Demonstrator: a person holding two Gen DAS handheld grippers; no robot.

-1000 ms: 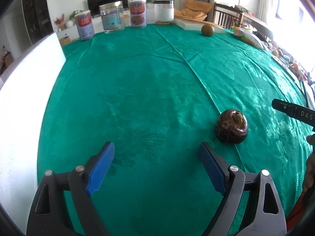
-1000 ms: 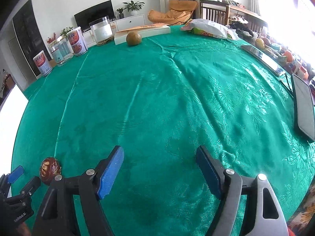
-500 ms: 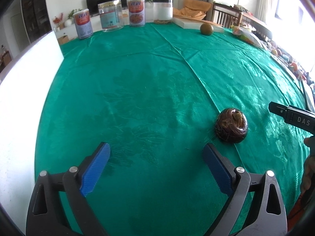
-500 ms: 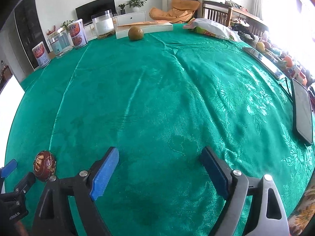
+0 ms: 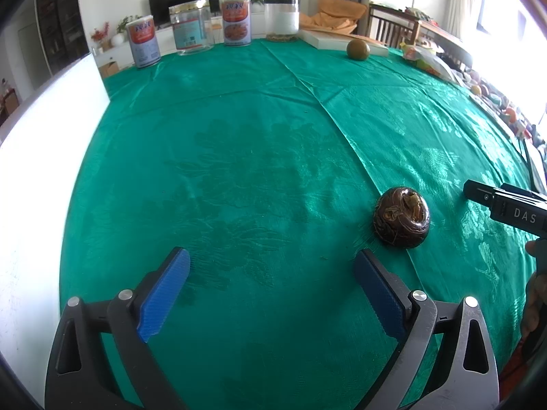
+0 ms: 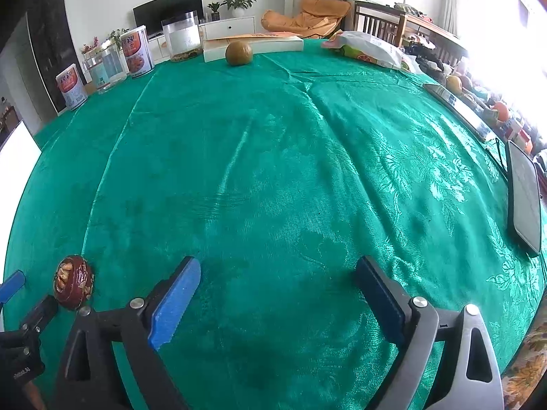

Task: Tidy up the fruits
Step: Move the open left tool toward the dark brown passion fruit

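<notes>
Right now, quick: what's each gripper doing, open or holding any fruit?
Left gripper: open, holding nothing; the dark brown fruit sits just past its right finger.
Right gripper: open, holding nothing, only green tablecloth between its fingers.

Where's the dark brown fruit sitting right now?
The dark brown fruit lies on the green tablecloth, just ahead of the left gripper, off its right finger; in the right wrist view it sits far left.

The left gripper (image 5: 271, 294) and right gripper (image 6: 278, 299) are both sitting at the bottom of frame, blue-padded fingers (image 5: 164, 295) spreading wide, gripping nothing.
</notes>
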